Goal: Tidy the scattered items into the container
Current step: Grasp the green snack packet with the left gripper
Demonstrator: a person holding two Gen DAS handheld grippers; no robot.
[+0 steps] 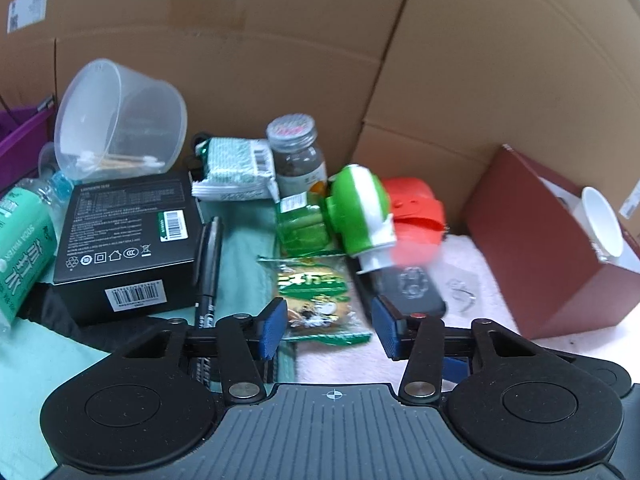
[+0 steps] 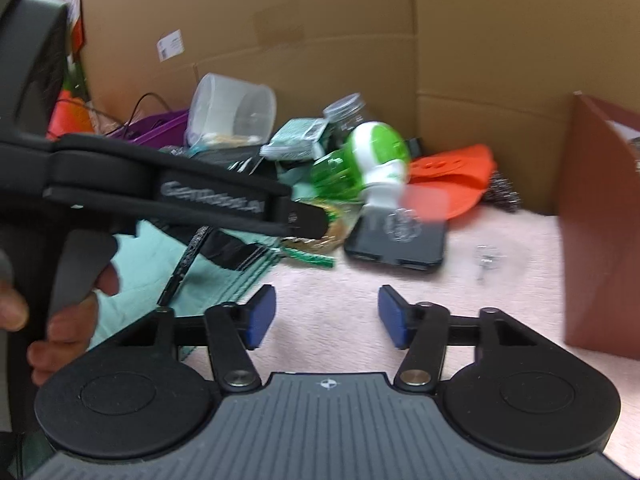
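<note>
My left gripper (image 1: 329, 330) is open, its blue pads either side of a green snack packet (image 1: 316, 300) lying on the cloth. Behind it lie a green-and-white plug-in device (image 1: 360, 212), a green bottle (image 1: 300, 228), a brown jar (image 1: 298, 156), a tissue pack (image 1: 236, 168), a black pen (image 1: 210, 264), a black box (image 1: 128, 240) and a black phone (image 1: 412, 290). The dark red container (image 1: 552, 248) stands at the right. My right gripper (image 2: 327, 316) is open and empty above pink cloth, short of the phone (image 2: 400, 240). The left gripper's body (image 2: 160, 196) crosses the right wrist view.
A clear plastic tub (image 1: 120, 120) with cotton swabs lies tipped on the black box. A green soda water bottle (image 1: 20, 248) is at far left, an orange item (image 1: 416, 208) behind the plug-in device. Cardboard walls (image 1: 280, 40) close the back. A small metal clip (image 2: 486, 260) lies on pink cloth.
</note>
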